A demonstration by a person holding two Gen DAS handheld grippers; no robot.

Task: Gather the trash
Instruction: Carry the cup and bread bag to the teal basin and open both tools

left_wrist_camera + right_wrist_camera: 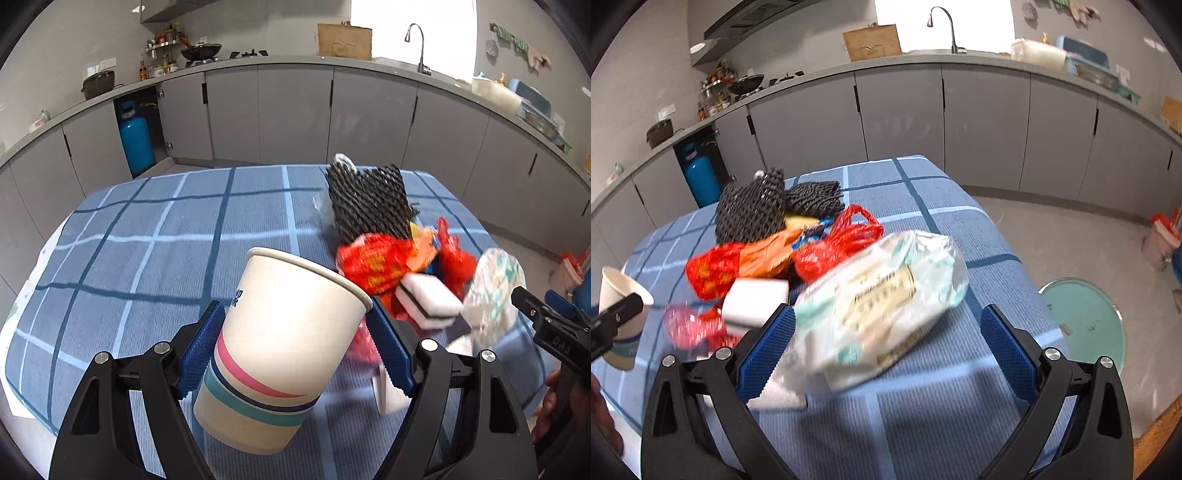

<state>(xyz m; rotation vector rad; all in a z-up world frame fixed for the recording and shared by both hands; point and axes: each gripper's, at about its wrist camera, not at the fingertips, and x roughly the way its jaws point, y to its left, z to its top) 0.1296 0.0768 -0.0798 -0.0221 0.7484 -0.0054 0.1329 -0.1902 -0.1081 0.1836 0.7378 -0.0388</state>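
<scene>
My left gripper is shut on a white paper cup with pink, teal and navy stripes, held tilted above the blue checked tablecloth. The cup also shows at the left edge of the right wrist view. My right gripper is open, its fingers on either side of a crumpled white and teal plastic wrapper, which looks blurred. Behind it lie a red plastic bag, a white sponge block and black foam netting. The same pile shows right of the cup in the left wrist view.
The tablecloth's right edge drops to the floor, where a round teal lid lies. Grey kitchen cabinets run behind the table. A blue gas cylinder stands in an open cabinet. A bin with a red bag stands far right.
</scene>
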